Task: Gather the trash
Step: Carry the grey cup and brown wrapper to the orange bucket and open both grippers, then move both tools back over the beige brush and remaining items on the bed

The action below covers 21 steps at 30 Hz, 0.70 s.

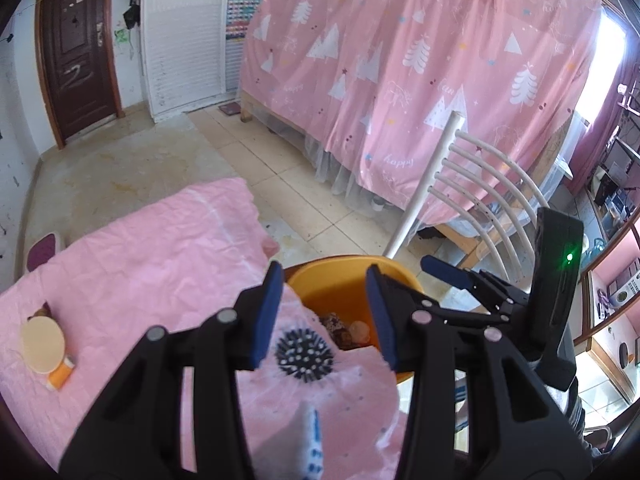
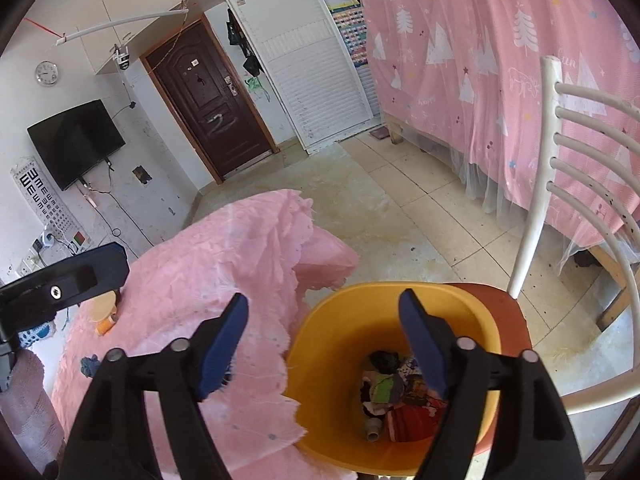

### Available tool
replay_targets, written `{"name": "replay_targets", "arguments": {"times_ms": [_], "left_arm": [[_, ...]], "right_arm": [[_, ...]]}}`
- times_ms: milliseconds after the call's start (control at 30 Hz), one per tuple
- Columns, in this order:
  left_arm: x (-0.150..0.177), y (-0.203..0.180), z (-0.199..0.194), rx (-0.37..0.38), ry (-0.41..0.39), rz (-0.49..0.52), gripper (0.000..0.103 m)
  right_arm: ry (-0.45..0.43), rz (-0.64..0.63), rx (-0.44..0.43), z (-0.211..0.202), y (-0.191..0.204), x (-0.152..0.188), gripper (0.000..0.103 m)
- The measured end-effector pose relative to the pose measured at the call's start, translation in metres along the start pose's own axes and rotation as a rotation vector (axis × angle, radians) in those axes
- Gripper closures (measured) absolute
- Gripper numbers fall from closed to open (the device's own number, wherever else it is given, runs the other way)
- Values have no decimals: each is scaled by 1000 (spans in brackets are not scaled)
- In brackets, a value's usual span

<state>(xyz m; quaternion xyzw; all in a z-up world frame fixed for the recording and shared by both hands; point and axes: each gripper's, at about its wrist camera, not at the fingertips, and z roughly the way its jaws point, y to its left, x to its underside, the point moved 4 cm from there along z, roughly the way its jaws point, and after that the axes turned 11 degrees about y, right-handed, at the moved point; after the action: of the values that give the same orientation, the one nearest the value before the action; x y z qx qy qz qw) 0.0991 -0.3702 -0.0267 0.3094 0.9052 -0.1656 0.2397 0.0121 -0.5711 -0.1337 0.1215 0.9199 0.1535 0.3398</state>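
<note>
Pink-clothed counter [image 1: 132, 264], orange bin [image 2: 320, 344] at its edge; spiky black ball [image 1: 305, 354] just below left gripper [image 1: 326, 316], both jaws apart, empty

one orange bin [image 2: 320, 344], one white chair [image 2: 536, 208], one spiky ball [image 1: 304, 354]

bucket [image 2: 320, 360] mouth open above | chair back [image 2: 536, 200] right | tablecloth edge [image 2: 280, 280] left

A crinkled pale-pink tablecloth [image 1: 132, 264] bears a black spiky ball dotted white [image 1: 305, 354]. The round plastic bin [image 2: 320, 360] is yellow-orange, its trash [image 2: 400, 396] red, green and black. The hanging pink curtain [image 1: 420, 80] shows white trees.
</note>
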Motion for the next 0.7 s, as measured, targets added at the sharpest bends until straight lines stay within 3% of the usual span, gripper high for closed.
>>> {"name": "replay_targets", "arguments": {"times_ms": [133, 267, 700], "left_arm": [[5, 23, -17, -21, -21, -33, 62], [12, 49, -33, -67, -41, -63, 50], [43, 147, -63, -155, -40, -227, 48]], "right_arm": [[4, -38, -8, 3, 26, -3, 28], [14, -81, -18, 8, 54, -5, 27], [62, -228, -53, 30, 143, 1, 25]]}}
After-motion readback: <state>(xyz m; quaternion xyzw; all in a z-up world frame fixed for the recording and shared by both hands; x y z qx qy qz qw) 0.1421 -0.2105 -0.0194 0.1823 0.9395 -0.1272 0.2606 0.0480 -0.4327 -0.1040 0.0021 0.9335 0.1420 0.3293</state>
